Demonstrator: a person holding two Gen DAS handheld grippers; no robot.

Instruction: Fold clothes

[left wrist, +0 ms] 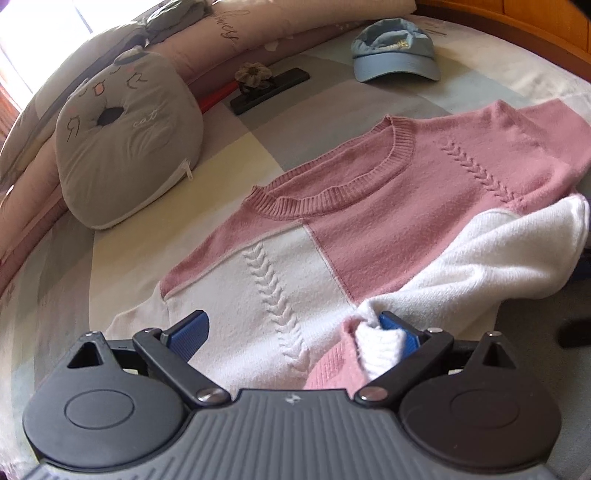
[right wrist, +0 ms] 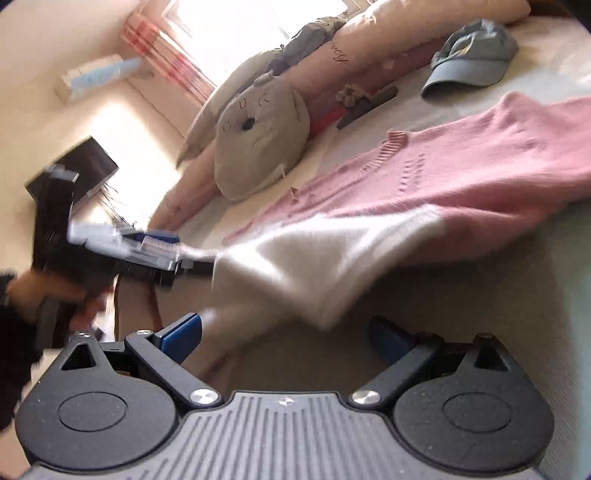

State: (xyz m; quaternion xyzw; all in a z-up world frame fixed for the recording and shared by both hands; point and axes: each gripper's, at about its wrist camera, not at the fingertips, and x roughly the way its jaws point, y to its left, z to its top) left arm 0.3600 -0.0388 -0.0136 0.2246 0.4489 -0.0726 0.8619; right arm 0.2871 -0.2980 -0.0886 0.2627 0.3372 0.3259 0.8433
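Note:
A pink and white knit sweater (left wrist: 369, 206) lies face up on the bed (left wrist: 236, 155), neckline toward the pillows. Its white sleeve (left wrist: 480, 251) is folded in across the body. The sleeve's cuff (left wrist: 376, 343) lies against the right finger of my left gripper (left wrist: 293, 325), whose jaws stand wide open low over the white hem area. In the blurred right wrist view the sleeve (right wrist: 314, 266) stretches off the sweater (right wrist: 443, 177) toward the left gripper (right wrist: 159, 247), held by a hand (right wrist: 37, 291). My right gripper (right wrist: 286, 332) is open beside the bed edge, holding nothing.
A grey cat cushion (left wrist: 125, 140) leans on long pink pillows (left wrist: 221, 40) at the left. A blue cap (left wrist: 395, 51) and a black object with a fabric flower (left wrist: 269, 86) lie beyond the sweater. A wooden headboard (left wrist: 517, 22) runs behind.

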